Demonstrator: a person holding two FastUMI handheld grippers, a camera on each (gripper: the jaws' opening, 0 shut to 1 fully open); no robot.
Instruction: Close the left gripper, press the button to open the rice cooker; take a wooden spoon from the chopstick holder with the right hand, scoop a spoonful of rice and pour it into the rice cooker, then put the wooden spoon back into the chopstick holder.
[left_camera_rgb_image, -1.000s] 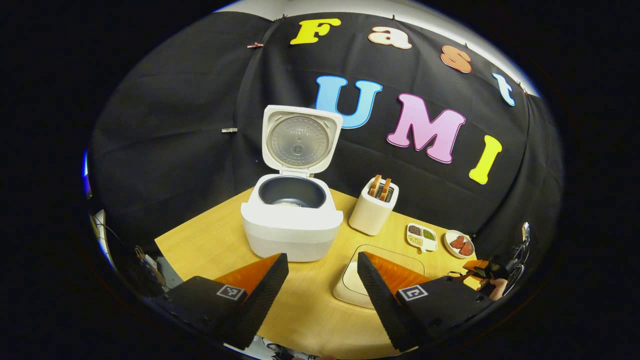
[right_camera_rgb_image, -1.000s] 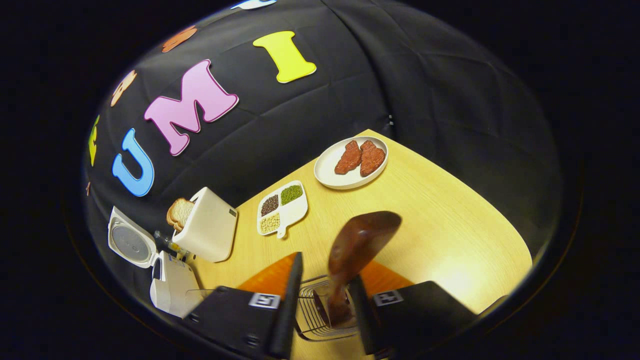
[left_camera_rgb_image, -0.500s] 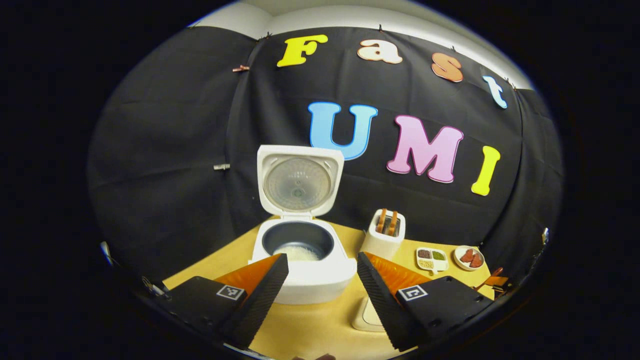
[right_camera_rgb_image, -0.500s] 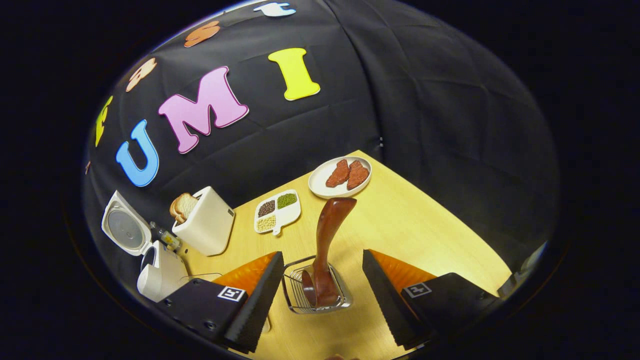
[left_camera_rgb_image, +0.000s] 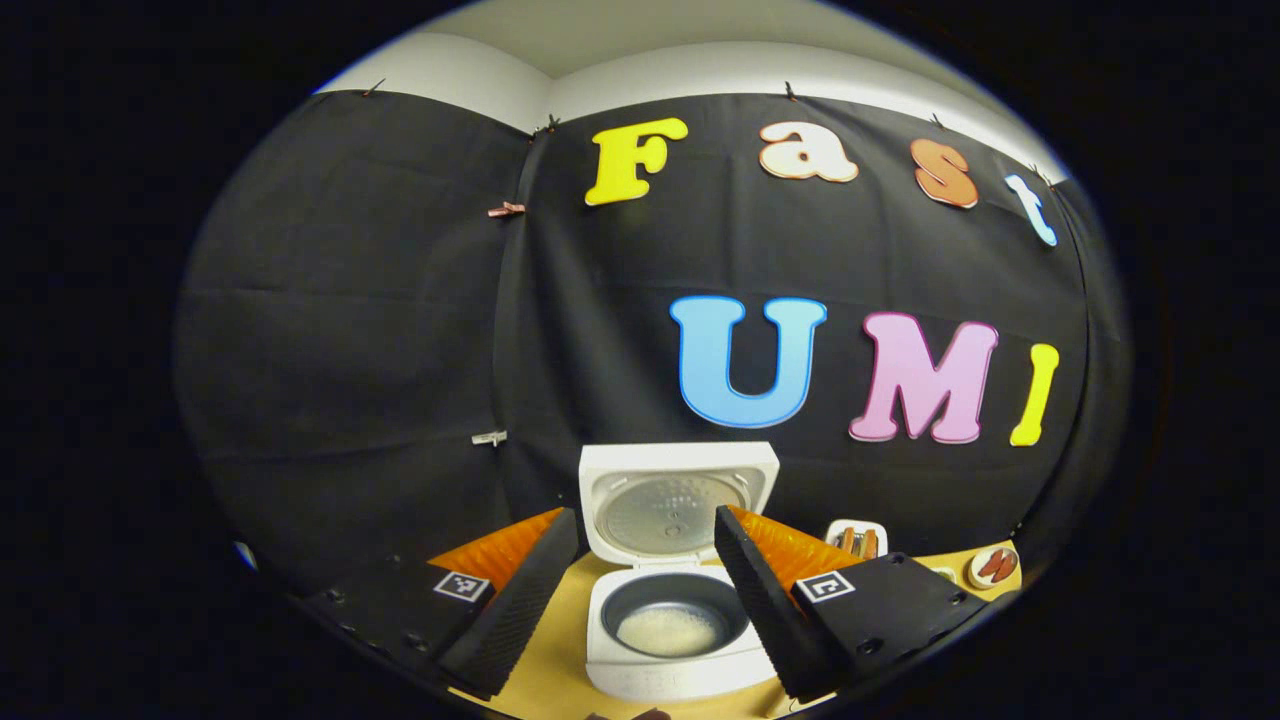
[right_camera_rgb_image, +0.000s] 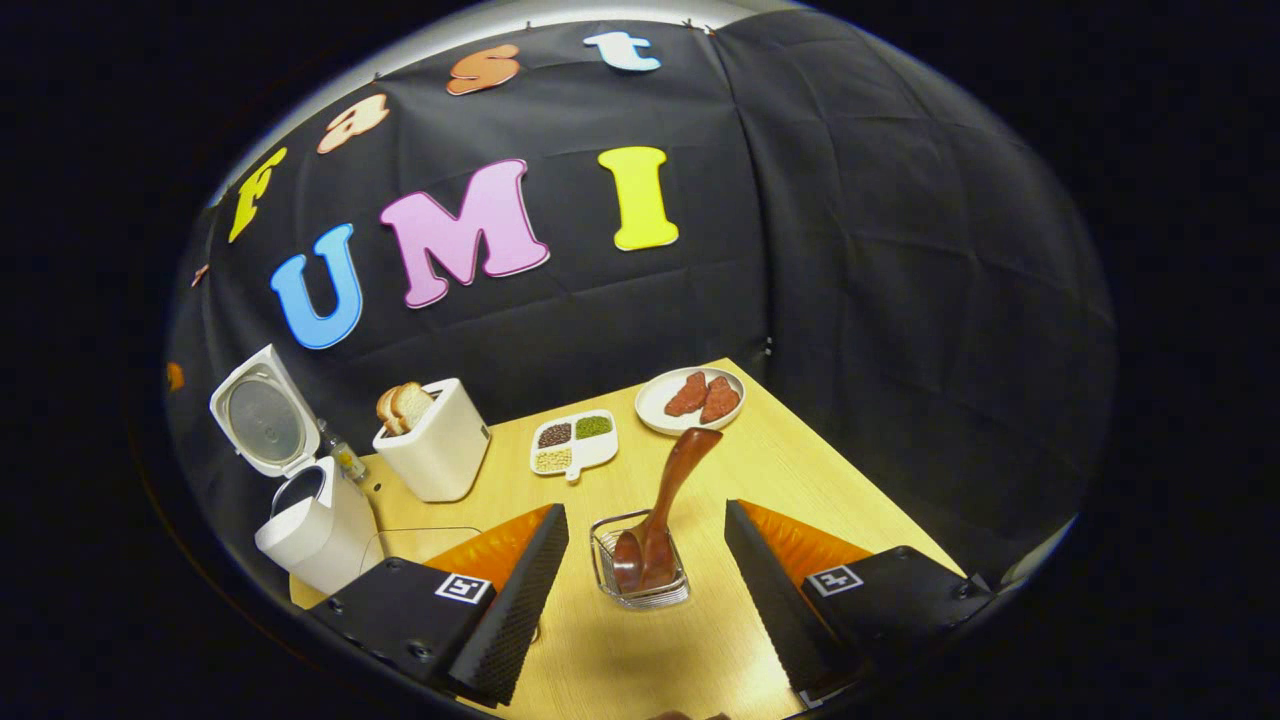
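wooden spoon (right_camera_rgb_image: 665, 500) sits in the chopstick holder (right_camera_rgb_image: 640, 575) right of the open rice cooker (right_camera_rgb_image: 300, 500), both grippers' jaws apart, holding nothing

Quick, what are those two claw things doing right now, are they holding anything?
Left gripper: open, holding nothing, above the open rice cooker.
Right gripper: open, holding nothing; the wooden spoon stands in the chopstick holder.

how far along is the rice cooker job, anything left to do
It looks finished. The rice cooker stands with its lid up and rice in the pot. The wooden spoon rests in the chopstick holder. The right gripper is open around them, touching neither. Nothing appears left.
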